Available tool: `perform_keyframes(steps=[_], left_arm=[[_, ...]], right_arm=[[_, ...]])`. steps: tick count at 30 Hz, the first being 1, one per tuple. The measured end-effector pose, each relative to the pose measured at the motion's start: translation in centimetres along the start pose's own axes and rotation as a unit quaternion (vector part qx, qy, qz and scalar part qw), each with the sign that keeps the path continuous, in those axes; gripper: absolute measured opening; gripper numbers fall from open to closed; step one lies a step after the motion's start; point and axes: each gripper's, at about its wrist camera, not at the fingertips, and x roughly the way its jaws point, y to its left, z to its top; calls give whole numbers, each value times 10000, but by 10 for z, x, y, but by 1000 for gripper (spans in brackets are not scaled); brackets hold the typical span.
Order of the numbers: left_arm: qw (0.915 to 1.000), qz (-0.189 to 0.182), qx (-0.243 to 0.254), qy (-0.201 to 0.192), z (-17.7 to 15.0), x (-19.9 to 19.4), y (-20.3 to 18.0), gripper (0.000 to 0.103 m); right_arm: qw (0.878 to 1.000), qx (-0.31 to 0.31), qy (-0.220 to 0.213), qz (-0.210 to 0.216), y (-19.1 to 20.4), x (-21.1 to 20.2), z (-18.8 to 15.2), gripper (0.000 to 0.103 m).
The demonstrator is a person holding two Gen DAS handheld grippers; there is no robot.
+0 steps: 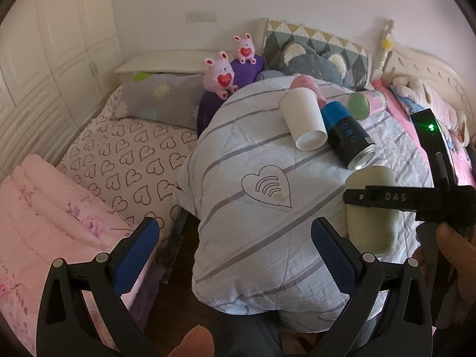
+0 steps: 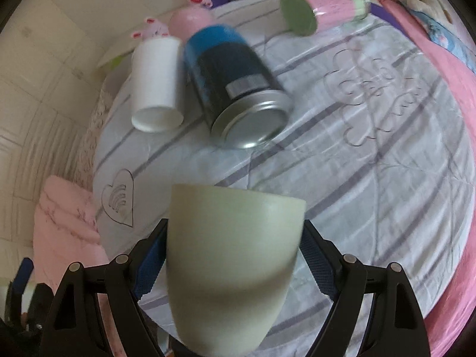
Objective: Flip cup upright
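Observation:
A pale green cup is held between the blue pads of my right gripper, which is shut on it above the striped quilt. The cup's wider end points away from the camera. In the left wrist view the same cup shows at the right, with the right gripper's black finger across it. My left gripper is open and empty, low over the quilt's near edge, to the left of the cup.
On the quilt lie a white paper cup, a blue-black can, a pink-green tube and a pink cup, all on their sides. Plush toys and pillows sit behind. A pink blanket lies at the left.

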Motion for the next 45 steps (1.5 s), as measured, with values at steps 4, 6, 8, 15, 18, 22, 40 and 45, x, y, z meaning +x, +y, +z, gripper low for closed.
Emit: perform_keyframes(steps=[4,6,8,15,18,22,40,45], left_arm=[[10000,26,-36,29,-1,0,3,103],[10000,45,-65,40,-3,-1,5,103],[9999,63,-83,49,-4,-2,6,103],[9999,146,-59,-15,-11,-18,1,103],[9998,209,25,-68,-16,-29,-6,103],[9994,293,121,-103,-21,-40,-14,103],[9985,508,131,-142,-37,-61,-35,103],[9982,558,129,-159,-39,-65,-38,103]], right_arm=[[9995,-313,-20,-48,9,3,-4,82],[9992,-382,-86,-29,11,0,-8,82],[9985,-486,-230,50,12,-6,-11,82],[9885,-852,-1194,377,8,-49,-39,81],[9816,-943,-1603,430,6,-63,-51,80],[9679,-1277,-2151,259,12,-79,-66,80],[9369,-2118,-2706,-645,31,-56,-101,81],[9364,-2185,-2680,-599,33,-56,-103,84]])
